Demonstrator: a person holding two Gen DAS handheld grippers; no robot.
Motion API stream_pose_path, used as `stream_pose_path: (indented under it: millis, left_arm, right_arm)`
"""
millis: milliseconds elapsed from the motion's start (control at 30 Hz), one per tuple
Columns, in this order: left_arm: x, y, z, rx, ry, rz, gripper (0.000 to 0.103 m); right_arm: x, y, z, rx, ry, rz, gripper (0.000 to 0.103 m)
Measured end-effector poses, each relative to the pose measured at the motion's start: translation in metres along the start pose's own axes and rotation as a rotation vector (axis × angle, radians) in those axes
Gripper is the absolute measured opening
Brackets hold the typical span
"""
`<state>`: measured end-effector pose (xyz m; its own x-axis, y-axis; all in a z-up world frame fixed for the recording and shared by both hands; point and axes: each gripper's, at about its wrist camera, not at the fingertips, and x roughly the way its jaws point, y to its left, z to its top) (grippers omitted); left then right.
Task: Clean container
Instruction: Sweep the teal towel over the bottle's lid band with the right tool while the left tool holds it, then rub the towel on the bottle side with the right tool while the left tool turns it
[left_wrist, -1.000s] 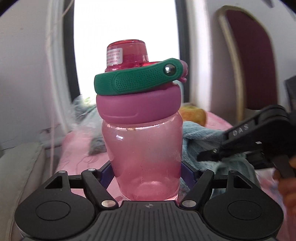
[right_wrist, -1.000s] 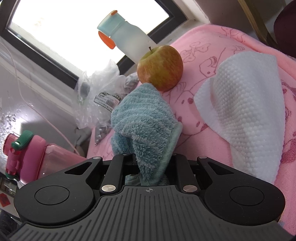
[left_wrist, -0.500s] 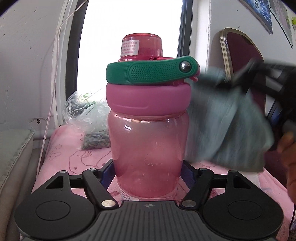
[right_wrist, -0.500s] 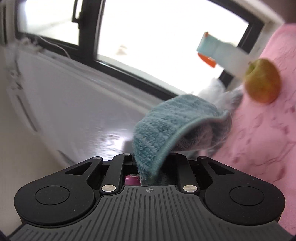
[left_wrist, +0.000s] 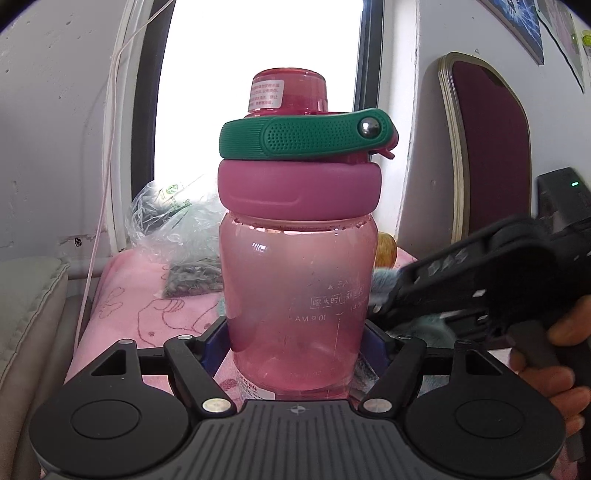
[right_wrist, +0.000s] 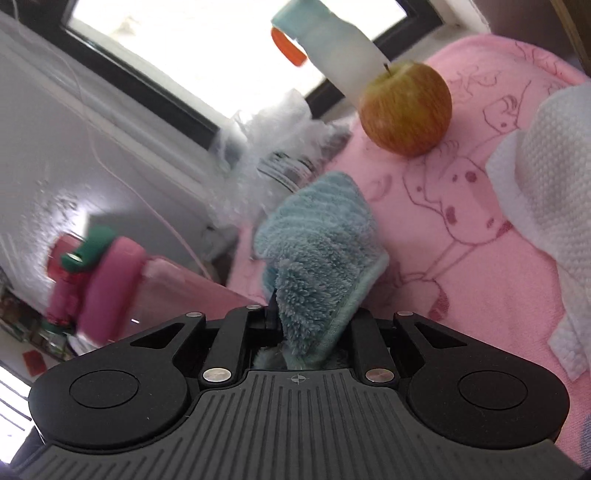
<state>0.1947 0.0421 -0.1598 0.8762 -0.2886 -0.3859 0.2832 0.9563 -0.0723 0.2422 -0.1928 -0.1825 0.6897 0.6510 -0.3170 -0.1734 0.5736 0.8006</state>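
Note:
A pink translucent bottle (left_wrist: 297, 295) with a magenta lid and a green carry strap (left_wrist: 306, 138) stands upright between my left gripper's fingers. My left gripper (left_wrist: 295, 343) is shut on its lower body. The same bottle (right_wrist: 110, 280) shows blurred at the left of the right wrist view. My right gripper (right_wrist: 310, 325) is shut on a fluffy teal cloth (right_wrist: 321, 258), which bunches up in front of it. In the left wrist view the right gripper (left_wrist: 480, 291), held by a hand, sits low at the bottle's right side, with a bit of teal cloth (left_wrist: 384, 278) showing beside the bottle.
A pink printed cover (right_wrist: 461, 229) lies over the surface. On it sit an apple (right_wrist: 406, 110), a white textured wipe (right_wrist: 546, 184), a crinkled plastic bag (left_wrist: 173, 229) and a pale bottle with an orange cap (right_wrist: 332, 40) by the window. A maroon chair (left_wrist: 487, 147) stands at the right.
The right gripper with the teal cloth has dropped from beside the bottle's lid to low at the bottle's right side. The bottle stays held in my left gripper.

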Motion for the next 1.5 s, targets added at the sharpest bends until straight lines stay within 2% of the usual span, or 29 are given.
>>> stream_pose_path:
  millis: [67,133,167,200,233,300,367,433,533,633,767,900,967,1033,1200,1300,1367,1400,1433,1500]
  left_arm:
    - [0.000,0.002,0.000,0.003,0.000,-0.004,0.071]
    - [0.000,0.004,-0.001,0.008,0.001,-0.011,0.071]
    - [0.000,0.004,-0.001,0.011,0.002,-0.010,0.071]
    - [0.000,0.004,-0.001,0.014,0.002,-0.009,0.071]
    - [0.000,0.004,-0.001,0.017,0.003,-0.008,0.071]
    - [0.000,0.006,-0.002,0.008,0.002,-0.005,0.071]
    - [0.000,0.006,-0.002,0.006,0.002,-0.006,0.071]
    - [-0.001,0.004,-0.002,0.015,0.004,-0.005,0.071]
    - [-0.002,0.002,-0.002,0.025,0.005,-0.002,0.071]
    - [-0.002,0.002,-0.002,0.030,0.006,-0.003,0.071]
    - [-0.002,-0.001,-0.001,0.044,0.015,0.006,0.071]
    - [0.003,-0.011,0.005,0.015,0.069,0.068,0.073]
    - [0.004,-0.019,0.008,-0.024,0.090,0.114,0.084]
    - [0.005,-0.031,0.010,-0.035,0.090,0.173,0.089]
    - [0.012,-0.060,0.021,-0.078,0.093,0.457,0.090]
    - [0.024,-0.076,0.021,-0.055,0.114,0.555,0.090]
    - [0.031,-0.083,0.019,-0.045,0.135,0.582,0.089]
    - [0.034,-0.085,0.017,-0.041,0.142,0.592,0.085]
    - [0.034,-0.086,0.016,-0.035,0.138,0.585,0.075]
    - [0.034,-0.085,0.014,-0.001,0.132,0.564,0.074]
  right_arm:
    - [-0.016,-0.005,0.002,0.082,-0.061,0.215,0.017]
    - [-0.021,-0.016,0.004,0.202,-0.080,0.422,0.017]
    - [-0.019,-0.022,0.004,0.259,-0.067,0.475,0.017]
    - [-0.014,-0.026,0.003,0.305,-0.044,0.488,0.017]
    - [-0.007,-0.029,0.001,0.333,-0.015,0.463,0.017]
    - [0.006,-0.031,-0.003,0.339,0.036,0.336,0.017]
    - [0.016,-0.027,-0.006,0.289,0.082,0.155,0.017]
    - [0.024,-0.020,-0.009,0.183,0.137,-0.042,0.017]
    - [0.023,-0.004,-0.010,0.018,0.133,-0.134,0.017]
    - [0.015,0.008,-0.008,-0.089,0.065,-0.204,0.017]
    - [0.007,0.002,-0.002,-0.109,0.037,-0.322,0.017]
    - [0.004,-0.010,0.004,-0.040,0.055,-0.318,0.018]
    - [0.000,-0.012,0.004,-0.023,0.056,-0.310,0.018]
    - [-0.003,-0.014,0.004,-0.002,0.053,-0.302,0.020]
    - [-0.008,-0.025,0.008,0.084,0.047,-0.269,0.023]
    - [-0.009,-0.026,0.009,0.096,0.047,-0.263,0.024]
    - [-0.011,-0.025,0.008,0.096,0.048,-0.262,0.025]
    - [-0.012,-0.026,0.008,0.097,0.049,-0.260,0.025]
    - [-0.012,-0.026,0.008,0.096,0.049,-0.260,0.025]
    - [-0.013,-0.026,0.008,0.094,0.050,-0.259,0.026]
